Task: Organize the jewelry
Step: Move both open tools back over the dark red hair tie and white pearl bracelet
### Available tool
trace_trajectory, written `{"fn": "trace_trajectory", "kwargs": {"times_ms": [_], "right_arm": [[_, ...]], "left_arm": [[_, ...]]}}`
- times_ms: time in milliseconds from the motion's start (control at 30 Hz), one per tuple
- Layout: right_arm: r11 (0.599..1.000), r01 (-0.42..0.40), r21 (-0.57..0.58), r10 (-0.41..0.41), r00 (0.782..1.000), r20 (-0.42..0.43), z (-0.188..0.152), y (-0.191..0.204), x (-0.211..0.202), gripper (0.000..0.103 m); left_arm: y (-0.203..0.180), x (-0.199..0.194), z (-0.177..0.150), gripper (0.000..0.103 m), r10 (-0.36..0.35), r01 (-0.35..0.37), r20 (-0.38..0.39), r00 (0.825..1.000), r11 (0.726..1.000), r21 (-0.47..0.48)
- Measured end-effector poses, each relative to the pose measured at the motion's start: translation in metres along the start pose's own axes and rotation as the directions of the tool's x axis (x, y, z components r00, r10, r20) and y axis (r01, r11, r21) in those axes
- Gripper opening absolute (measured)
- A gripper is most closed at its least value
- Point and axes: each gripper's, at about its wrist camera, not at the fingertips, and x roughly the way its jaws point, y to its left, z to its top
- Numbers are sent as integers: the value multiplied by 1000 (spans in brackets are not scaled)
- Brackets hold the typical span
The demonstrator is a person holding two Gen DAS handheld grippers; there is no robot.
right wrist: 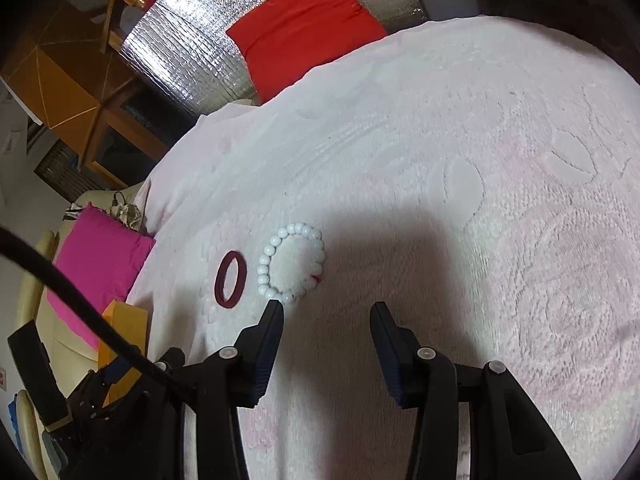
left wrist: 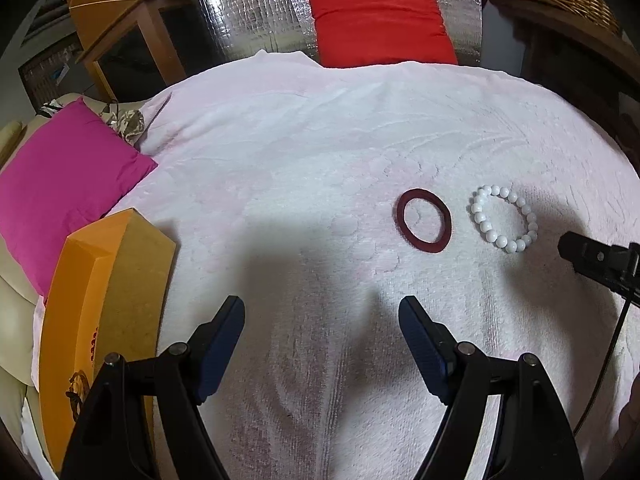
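Note:
A dark red bangle [left wrist: 423, 220] and a white bead bracelet [left wrist: 505, 218] lie side by side on the pale pink blanket [left wrist: 300, 140]. My left gripper [left wrist: 322, 308] hovers open over the blanket, below and left of the bangle, with nothing between its fingers. In the right wrist view the bead bracelet [right wrist: 291, 267] lies just beyond my right gripper [right wrist: 327, 309], whose left fingertip [right wrist: 274, 312] stands close to the beads; its jaws are apart and empty. The bangle [right wrist: 229, 278] is left of the beads. A yellow-orange box [left wrist: 104, 320] rests at the blanket's left edge.
A magenta cushion [left wrist: 60, 184] lies at the left and a red cushion [left wrist: 380, 20] beyond the blanket's far edge, on silver foil matting [left wrist: 248, 8]. Wooden furniture [left wrist: 120, 20] stands far left. The right gripper's black body and cable [left wrist: 600, 264] enter at the right.

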Motion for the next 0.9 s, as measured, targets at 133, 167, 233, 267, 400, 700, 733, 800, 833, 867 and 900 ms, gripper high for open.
{"fn": "trace_trajectory", "kwargs": {"times_ms": [133,167,233,267,400,700,733,800,833,867,900], "right_arm": [[1000,4,-18,-4,1000,19,3,2,4,48],[1000,8,-29,-7,1000,26,4,3,6,48],[999,12,-41,-11,1000,29,6,5,9,48],[999,13,-44,-12,999,29,7,5,11,48],[997,30,-73,-27,999,41,8,12,16,48],[980,118,-158,-108,992,68,8,28,31,35],[978,127,-164,-117,990,73,8,29,32,34],[968,164,-190,-150,985,88,7,33,34,27],[962,179,-205,-162,982,97,7,36,35,26],[956,194,-219,-174,979,106,6,38,36,22],[952,204,-228,-183,977,111,6,38,37,17]], "left_arm": [[0,3,1,80,-10,10,-11,1000,1000,-5],[0,4,1,80,-13,13,-14,1000,1000,-7],[0,6,2,80,-20,20,-22,1000,1000,-11],[-1,7,2,80,-21,20,-24,999,1000,-13],[-1,11,3,80,-24,23,-34,999,1000,-18],[1,18,4,80,-11,10,-52,999,1000,-23],[2,18,4,80,-10,9,-54,998,1000,-25],[2,20,4,80,-9,8,-58,998,1000,-28],[2,21,4,80,-8,7,-60,998,1000,-28],[3,22,4,80,-8,6,-62,998,1000,-27],[2,23,5,80,-8,6,-64,998,1000,-25]]}}
